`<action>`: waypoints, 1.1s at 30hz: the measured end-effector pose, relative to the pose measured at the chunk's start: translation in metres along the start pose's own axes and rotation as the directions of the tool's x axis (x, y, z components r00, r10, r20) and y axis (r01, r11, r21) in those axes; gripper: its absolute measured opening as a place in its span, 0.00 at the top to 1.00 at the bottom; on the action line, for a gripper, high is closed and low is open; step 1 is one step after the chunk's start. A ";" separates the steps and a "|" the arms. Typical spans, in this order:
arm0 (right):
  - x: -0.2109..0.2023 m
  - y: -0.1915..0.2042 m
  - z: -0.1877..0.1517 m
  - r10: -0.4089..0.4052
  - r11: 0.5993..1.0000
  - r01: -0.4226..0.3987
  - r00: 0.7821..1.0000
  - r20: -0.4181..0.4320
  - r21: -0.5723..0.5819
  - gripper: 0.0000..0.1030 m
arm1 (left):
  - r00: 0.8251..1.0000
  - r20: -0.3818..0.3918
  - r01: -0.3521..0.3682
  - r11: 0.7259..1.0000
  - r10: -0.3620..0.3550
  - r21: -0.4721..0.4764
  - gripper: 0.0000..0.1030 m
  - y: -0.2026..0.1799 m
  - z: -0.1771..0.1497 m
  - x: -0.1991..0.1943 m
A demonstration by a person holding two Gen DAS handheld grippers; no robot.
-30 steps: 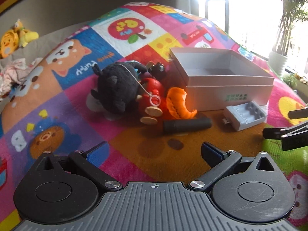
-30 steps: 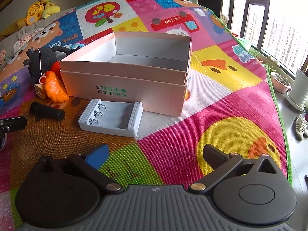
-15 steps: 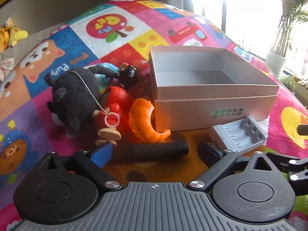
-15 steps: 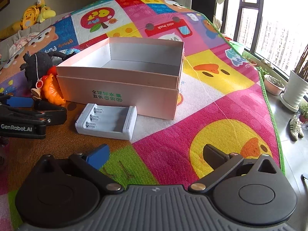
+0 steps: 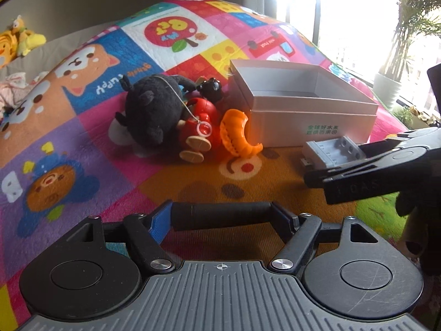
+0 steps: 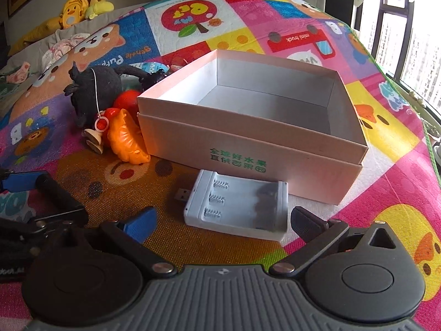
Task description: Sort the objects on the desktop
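Left gripper (image 5: 222, 216) has just been closing; its jaws now clamp the black cylindrical foam-like roll (image 5: 220, 215) endwise, one pad on each flat end, with the roll lying crosswise well in front of the open white cardboard box (image 5: 311, 115). Right gripper (image 6: 222, 220) stands spread, its jaws just starting to narrow, with nothing pressed: the grey-white plastic battery charger (image 6: 237, 204) with three spring slots and a USB plug lies just ahead of its tips, touching or nearly touching the box's front wall.

Handling, as judged: the roll looks light and slightly yielding, so the endwise hold could slip; a grip across its middle would be surer. The charger looks rigid, light and smooth, best taken across its short sides.

Count: one box, one roll, one charger. Left of the box: one black plush toy (image 5: 154, 113), one red figure (image 5: 199, 127), one orange curved toy (image 5: 237, 135).
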State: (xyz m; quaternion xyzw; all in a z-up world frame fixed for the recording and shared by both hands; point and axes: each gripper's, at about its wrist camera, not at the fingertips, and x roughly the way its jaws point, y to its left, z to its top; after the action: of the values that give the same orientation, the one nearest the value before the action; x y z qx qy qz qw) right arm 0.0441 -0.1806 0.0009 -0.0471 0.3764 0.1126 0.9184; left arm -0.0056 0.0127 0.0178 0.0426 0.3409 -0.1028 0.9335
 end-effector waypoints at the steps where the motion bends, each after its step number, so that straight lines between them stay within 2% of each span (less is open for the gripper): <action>1: -0.002 0.000 0.000 0.008 1.000 -0.008 1.000 0.004 -0.005 0.14 | 1.000 0.000 0.004 1.000 -0.004 0.003 0.22 0.001 -0.002 -0.004; 2: -0.006 -0.001 0.000 0.015 1.000 -0.015 1.000 0.002 -0.015 0.23 | 1.000 0.000 0.007 1.000 -0.007 0.009 0.22 0.001 -0.004 -0.007; 8: -0.064 -0.014 -0.005 0.066 0.996 -0.062 0.997 0.051 -0.065 0.24 | 0.998 0.033 0.051 0.998 -0.052 0.028 0.22 -0.005 -0.002 -0.033; 10: -0.092 -0.021 -0.006 0.088 0.994 -0.081 0.992 0.089 -0.078 0.24 | 0.993 0.078 0.082 0.996 -0.085 0.043 0.22 -0.010 0.010 -0.044; 15: -0.145 -0.041 0.021 0.046 0.997 -0.029 0.963 0.264 -0.067 0.24 | 0.964 0.230 0.109 0.987 -0.133 0.115 0.22 -0.031 0.065 -0.053; 18: -0.141 -0.049 0.051 -0.007 0.997 0.034 0.938 0.346 -0.072 0.24 | 0.942 0.294 0.143 0.986 -0.161 0.082 0.21 -0.037 0.118 -0.035; 19: -0.135 -0.051 0.061 -0.018 0.997 0.047 0.929 0.369 -0.068 0.24 | 0.939 0.295 0.170 0.984 -0.178 0.054 0.11 -0.037 0.136 -0.026; 20: -0.126 -0.054 0.071 -0.017 0.997 0.048 0.915 0.404 -0.067 0.23 | 0.942 0.293 0.167 0.986 -0.166 0.022 0.06 -0.037 0.154 -0.017; 21: -0.118 -0.056 0.077 -0.019 0.997 0.051 0.907 0.421 -0.066 0.20 | 0.942 0.295 0.163 0.987 -0.159 0.011 0.04 -0.036 0.167 -0.010; 22: -0.108 -0.057 0.083 -0.029 0.996 0.063 0.907 0.420 -0.068 0.08 | 0.941 0.300 0.159 0.987 -0.154 0.007 0.04 -0.034 0.176 -0.006; 23: -0.099 -0.058 0.086 -0.056 0.995 0.085 0.910 0.410 -0.053 0.04 | 0.943 0.303 0.146 0.989 -0.139 0.000 0.04 -0.030 0.180 -0.003; 26: -0.086 -0.064 0.078 -0.040 0.998 0.056 0.928 0.370 -0.032 0.04 | 0.949 0.299 0.113 0.993 -0.101 -0.022 0.02 -0.014 0.168 -0.002; 27: -0.084 -0.065 0.073 -0.034 0.999 0.046 0.931 0.363 -0.023 0.03 | 0.956 0.280 0.092 0.995 -0.082 -0.023 0.02 -0.006 0.156 0.000; 29: -0.078 -0.066 0.060 -0.022 1.000 0.026 0.941 0.337 -0.007 0.02 | 0.971 0.237 0.025 1.000 -0.021 -0.013 0.02 0.005 0.130 0.005; 33: -0.070 -0.048 0.046 0.008 0.999 0.007 0.952 0.305 -0.048 0.03 | 0.978 0.175 -0.121 0.993 0.117 0.013 0.02 0.024 0.070 0.010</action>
State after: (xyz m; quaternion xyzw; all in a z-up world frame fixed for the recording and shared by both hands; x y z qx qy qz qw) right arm 0.0382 -0.2318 0.0831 -0.0513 0.2273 0.1281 0.9640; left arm 0.0510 0.0244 0.0648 0.0645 0.2536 -0.0543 0.9636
